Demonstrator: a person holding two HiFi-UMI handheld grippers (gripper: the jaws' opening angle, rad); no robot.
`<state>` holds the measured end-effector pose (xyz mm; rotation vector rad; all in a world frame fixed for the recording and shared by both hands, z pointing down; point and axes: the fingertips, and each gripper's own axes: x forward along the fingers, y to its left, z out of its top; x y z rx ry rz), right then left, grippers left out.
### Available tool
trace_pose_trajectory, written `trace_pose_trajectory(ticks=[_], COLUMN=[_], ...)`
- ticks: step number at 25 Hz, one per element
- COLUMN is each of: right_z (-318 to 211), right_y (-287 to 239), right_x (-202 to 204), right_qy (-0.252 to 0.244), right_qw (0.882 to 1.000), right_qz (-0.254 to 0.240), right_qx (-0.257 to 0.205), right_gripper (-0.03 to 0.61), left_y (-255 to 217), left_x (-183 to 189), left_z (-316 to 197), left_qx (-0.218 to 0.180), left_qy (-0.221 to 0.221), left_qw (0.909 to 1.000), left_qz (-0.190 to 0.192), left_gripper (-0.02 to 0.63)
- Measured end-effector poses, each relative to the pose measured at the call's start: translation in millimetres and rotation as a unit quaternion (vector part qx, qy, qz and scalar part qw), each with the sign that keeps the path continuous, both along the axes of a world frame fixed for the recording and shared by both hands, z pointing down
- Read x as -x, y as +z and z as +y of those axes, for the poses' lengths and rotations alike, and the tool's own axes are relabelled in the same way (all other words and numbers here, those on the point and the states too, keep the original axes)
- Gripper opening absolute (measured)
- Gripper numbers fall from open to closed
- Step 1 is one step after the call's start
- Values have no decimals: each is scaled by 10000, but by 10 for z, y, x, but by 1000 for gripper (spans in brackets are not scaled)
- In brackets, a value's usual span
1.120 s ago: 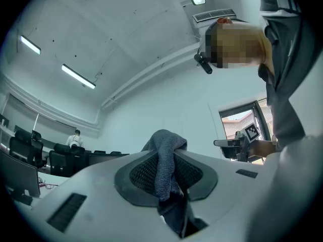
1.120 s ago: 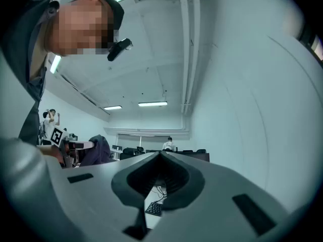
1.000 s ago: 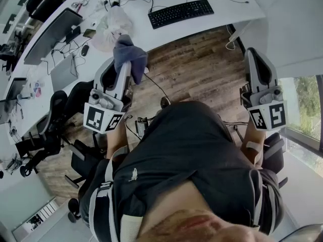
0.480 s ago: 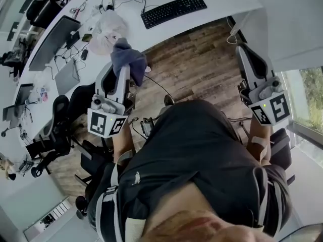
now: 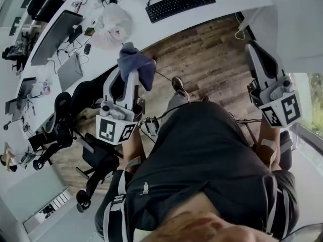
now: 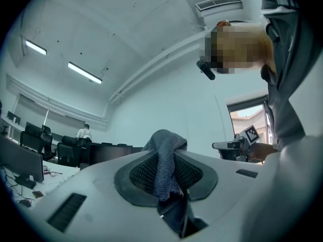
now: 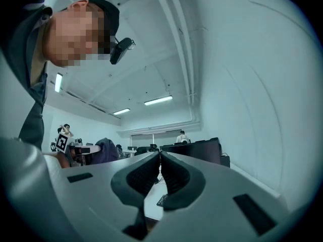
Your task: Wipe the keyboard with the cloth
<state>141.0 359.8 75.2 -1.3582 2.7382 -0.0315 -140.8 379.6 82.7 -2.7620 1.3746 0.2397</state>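
We have the cloth (image 5: 137,64), a blue-grey bundle, pinched between the jaws of our left gripper (image 5: 129,73). In the left gripper view it bulges up over the tips, and a fold hangs down the slot between the pads. It is in the air and touches nothing else. From the head view it sits over the line where the wooden floor (image 5: 212,59) meets the near edge of the white worktop (image 5: 151,29). Our right gripper (image 5: 256,52) is closed, pads meeting, with nothing between them. It is raised over the floor on the far right, beside a pale wall.

The keyboard (image 5: 180,4) lies black and flat on the worktop, well apart from both grippers. Its long side runs roughly along the worktop's near edge, with a strip of white surface between them. The right gripper view catches a corner of it below the closed jaws.

To the keyboard's left a crumpled white bag (image 5: 112,21) sits near the same edge and near the cloth. Further left are a monitor (image 5: 54,37), a laptop (image 5: 68,70) and loose cables. To the keyboard's right the worktop runs open to its end, where a white cable (image 5: 243,33) hangs down to the floor.

Between us and the worktop the floor is open planks, with our shoe (image 5: 177,84) on it. Black office chairs (image 5: 88,92) crowd the left side, just beside the left gripper.
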Motion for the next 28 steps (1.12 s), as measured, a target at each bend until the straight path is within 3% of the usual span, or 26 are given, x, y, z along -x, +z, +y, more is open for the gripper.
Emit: trace_pose_trajectory(ticks=[4, 9, 18, 28], right_z=[-166, -543, -1236, -1890], right_y=[44, 47, 34, 273], right_x=[252, 722, 1552, 1551], right_qy=[210, 116, 349, 235], right_qw=[9998, 9992, 9976, 9981], right_qz=[19, 369, 605, 503], right_qx=[43, 124, -13, 270], right_gripper=[11, 11, 11, 11], left_y=[58, 162, 344, 626], left_x=[242, 588, 1124, 1105], left_z=[-291, -763, -1685, -2179], left_qx=[36, 51, -38, 368], left_qy=[160, 184, 666, 549], left_qw=[9999, 9993, 9969, 9971], left_qz=[11, 326, 417, 385], left_gripper=[67, 67, 67, 67])
